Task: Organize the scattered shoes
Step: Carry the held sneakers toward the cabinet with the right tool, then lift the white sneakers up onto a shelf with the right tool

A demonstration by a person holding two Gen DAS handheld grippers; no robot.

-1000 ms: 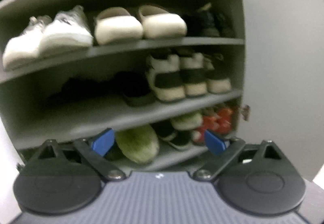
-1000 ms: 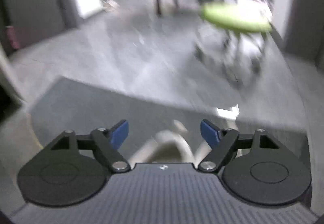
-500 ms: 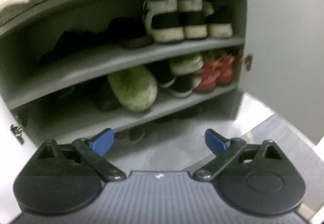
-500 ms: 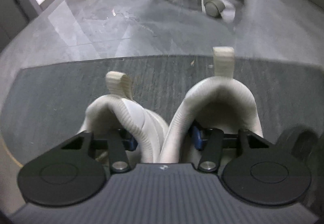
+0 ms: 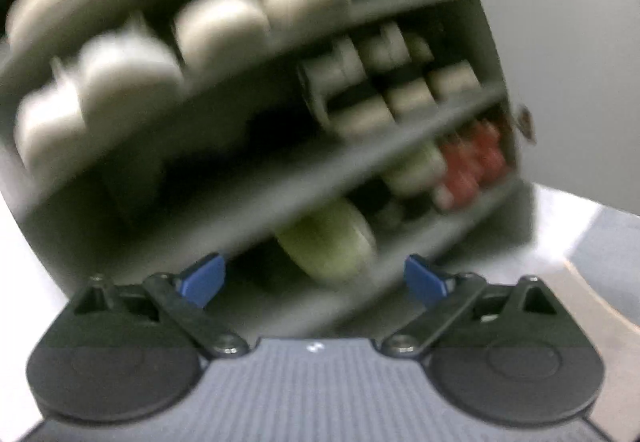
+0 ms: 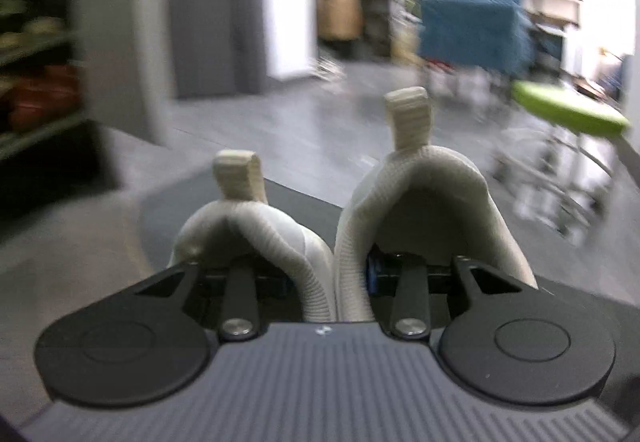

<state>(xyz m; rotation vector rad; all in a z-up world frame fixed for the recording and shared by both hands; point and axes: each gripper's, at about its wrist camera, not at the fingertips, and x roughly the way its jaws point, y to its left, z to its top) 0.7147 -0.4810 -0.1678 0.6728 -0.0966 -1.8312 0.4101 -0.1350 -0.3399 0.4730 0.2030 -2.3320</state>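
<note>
A pair of cream shoes [image 6: 352,242] is pinched together at the inner collars by the right gripper [image 6: 328,278], carried above the mat [image 6: 288,198]; the left gripper [image 5: 314,278] is held spread and empty before the shoe rack [image 5: 280,178], where a free shelf space is judged needed next.

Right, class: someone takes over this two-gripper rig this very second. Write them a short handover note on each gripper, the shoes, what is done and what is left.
Right gripper: shut on the pair of white shoes, one finger inside each shoe, pinching the two inner collars together; heel tabs point away from the camera.
Left gripper: open, holding nothing, pointed at the shoe rack.
Shoe rack: shelves already hold pale, black-and-white, green and red shoes; the view is blurred, so free space is hard to judge.
Done: the pair is gripped.
Left: carry it to the rack, probably onto a free shelf spot, then release.
</note>
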